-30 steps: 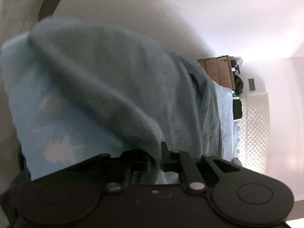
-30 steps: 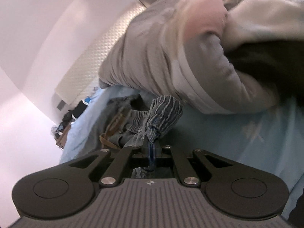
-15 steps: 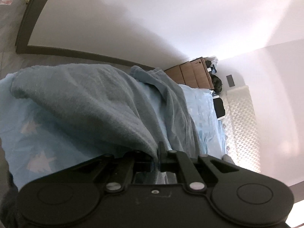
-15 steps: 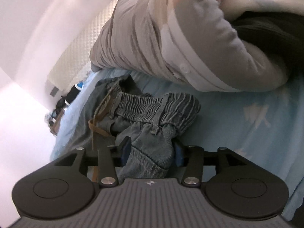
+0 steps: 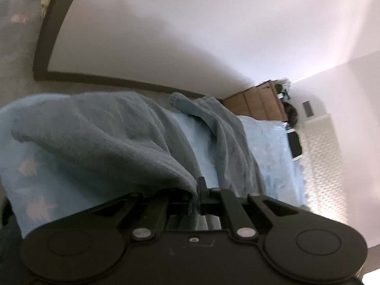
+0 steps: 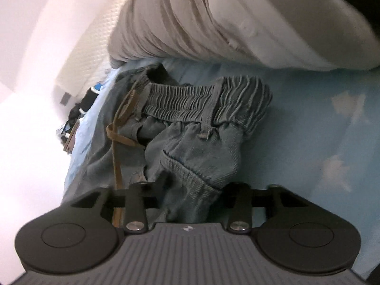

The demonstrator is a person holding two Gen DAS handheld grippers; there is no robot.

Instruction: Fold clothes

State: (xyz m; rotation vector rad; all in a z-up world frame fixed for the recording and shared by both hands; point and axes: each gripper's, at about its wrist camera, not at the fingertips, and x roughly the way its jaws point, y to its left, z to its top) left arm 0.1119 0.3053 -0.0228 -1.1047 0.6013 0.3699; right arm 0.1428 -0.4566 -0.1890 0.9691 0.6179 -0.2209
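Pinching one hem of the grey-blue trousers (image 5: 133, 142) in my left gripper (image 5: 198, 191), I lift that leg off the light blue bedsheet (image 5: 59, 190) to straighten it. My right gripper (image 6: 190, 190) has just been closing, its jaws half apart around the bunched waistband (image 6: 204, 102). Beyond lies a beige garment (image 6: 190, 23). No writing is readable.
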